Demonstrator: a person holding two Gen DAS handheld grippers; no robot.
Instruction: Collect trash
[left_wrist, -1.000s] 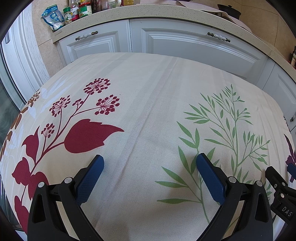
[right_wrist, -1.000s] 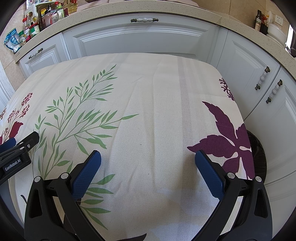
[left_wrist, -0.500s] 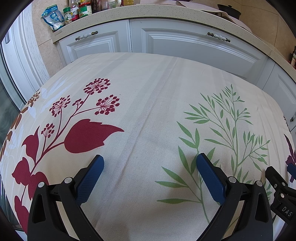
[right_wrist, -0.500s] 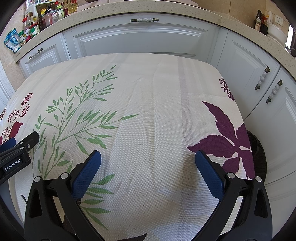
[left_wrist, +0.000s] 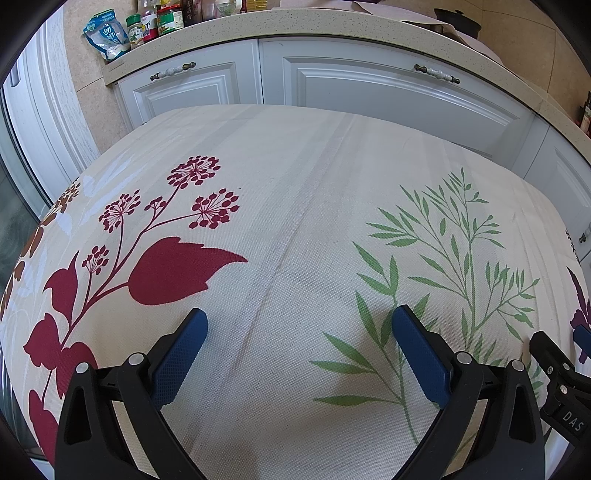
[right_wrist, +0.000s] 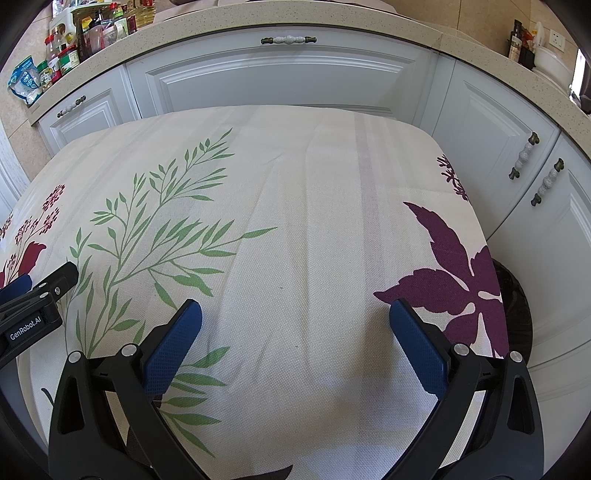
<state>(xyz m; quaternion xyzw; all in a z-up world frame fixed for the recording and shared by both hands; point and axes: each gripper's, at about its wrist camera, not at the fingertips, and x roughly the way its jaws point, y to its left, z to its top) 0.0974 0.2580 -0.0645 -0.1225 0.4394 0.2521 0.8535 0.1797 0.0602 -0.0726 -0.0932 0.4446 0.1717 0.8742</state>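
Note:
No loose trash shows on the table in either view. My left gripper hangs open over the near part of a table covered by a cream cloth printed with red flowers and green fronds; nothing lies between its blue pads. My right gripper is open too, empty, above the same cloth near a purple leaf print. A dark round bin sits on the floor just past the table's right edge. Each gripper peeks into the other's view: the right one, the left one.
White cabinet doors with long handles run behind and right of the table under a speckled counter. Jars, bottles and a blue-green pouch crowd the counter's left end. A dark pot sits farther right.

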